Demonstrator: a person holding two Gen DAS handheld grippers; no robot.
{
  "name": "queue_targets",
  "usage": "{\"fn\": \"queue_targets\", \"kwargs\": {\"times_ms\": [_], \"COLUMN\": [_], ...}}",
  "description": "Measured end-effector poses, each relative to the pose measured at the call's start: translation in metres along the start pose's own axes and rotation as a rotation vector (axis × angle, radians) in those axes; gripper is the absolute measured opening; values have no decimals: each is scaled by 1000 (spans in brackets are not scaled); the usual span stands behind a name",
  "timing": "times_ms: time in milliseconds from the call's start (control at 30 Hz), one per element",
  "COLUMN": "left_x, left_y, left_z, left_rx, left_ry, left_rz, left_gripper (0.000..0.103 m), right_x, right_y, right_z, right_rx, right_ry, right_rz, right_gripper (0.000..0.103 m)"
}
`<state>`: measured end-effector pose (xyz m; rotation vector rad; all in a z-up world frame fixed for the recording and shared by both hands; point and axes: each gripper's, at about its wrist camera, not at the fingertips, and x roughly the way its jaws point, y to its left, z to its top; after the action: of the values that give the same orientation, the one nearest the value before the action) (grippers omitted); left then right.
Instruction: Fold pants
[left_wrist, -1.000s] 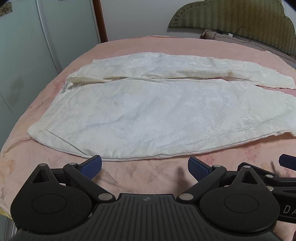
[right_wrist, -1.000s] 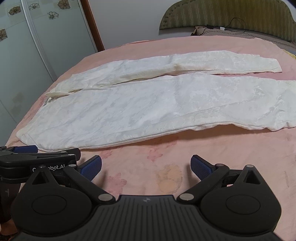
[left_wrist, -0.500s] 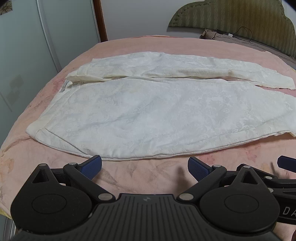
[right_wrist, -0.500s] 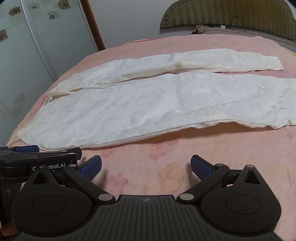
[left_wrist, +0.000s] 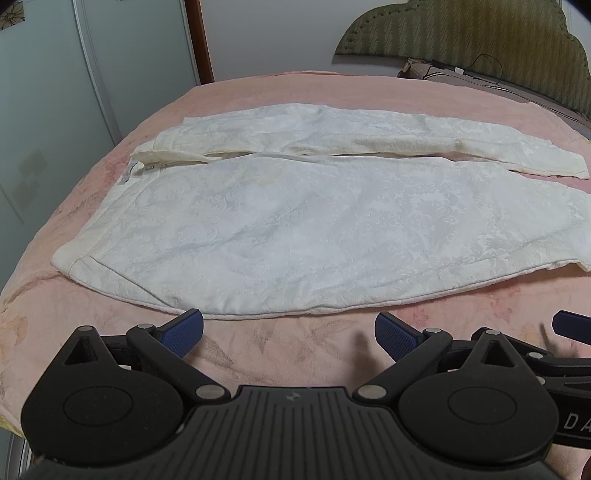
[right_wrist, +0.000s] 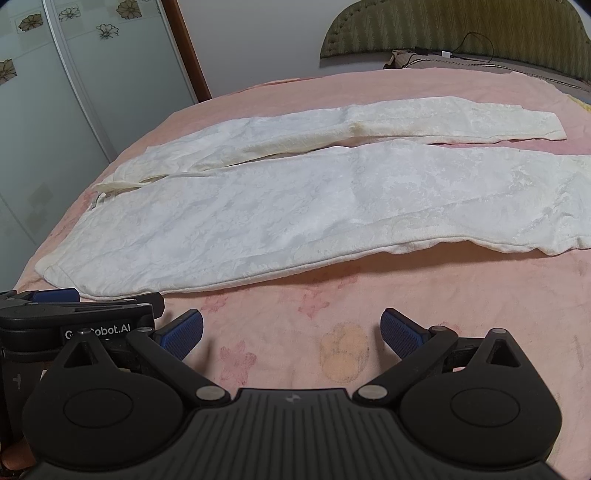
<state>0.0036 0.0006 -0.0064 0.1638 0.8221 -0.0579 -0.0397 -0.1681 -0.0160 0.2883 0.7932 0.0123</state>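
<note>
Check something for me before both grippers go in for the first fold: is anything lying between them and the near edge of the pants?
Nothing visible is. Only bare pink bedspread separates the right gripper and the left gripper from the white pants, which lie flat; both sets of jaws are open and empty.

Pants (left_wrist: 314, 236): white woven cloth, matt, raised damask-like floral figure, yellowed along seams; bedspread (right_wrist: 369, 295): pink cloth, matt, faint flower print, slightly creased. Left gripper (left_wrist: 288, 334): matt black plastic, ribbed body, bare metal pivot pins, blue textured pads (left_wrist: 184, 330); headboard (left_wrist: 461, 33): olive quilted fabric.
</note>
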Motion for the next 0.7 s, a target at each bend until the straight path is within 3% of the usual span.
{"fn": "queue_targets", "kwargs": {"times_ms": [433, 567, 700], "left_x": [-3, -10, -9], "left_y": [2, 7, 12], "left_z": [-3, 6, 29], "left_rx": [-3, -12, -5], "left_ry": [-16, -63, -153], "left_rz": [-23, -64, 9], "left_gripper": [100, 100, 100], "right_x": [-2, -23, -30], "right_y": [0, 6, 19], "right_z": [1, 19, 48], "right_rx": [-6, -103, -313], "right_ry": [-16, -176, -396], "right_rz": [18, 66, 76], "right_gripper": [103, 103, 103]}}
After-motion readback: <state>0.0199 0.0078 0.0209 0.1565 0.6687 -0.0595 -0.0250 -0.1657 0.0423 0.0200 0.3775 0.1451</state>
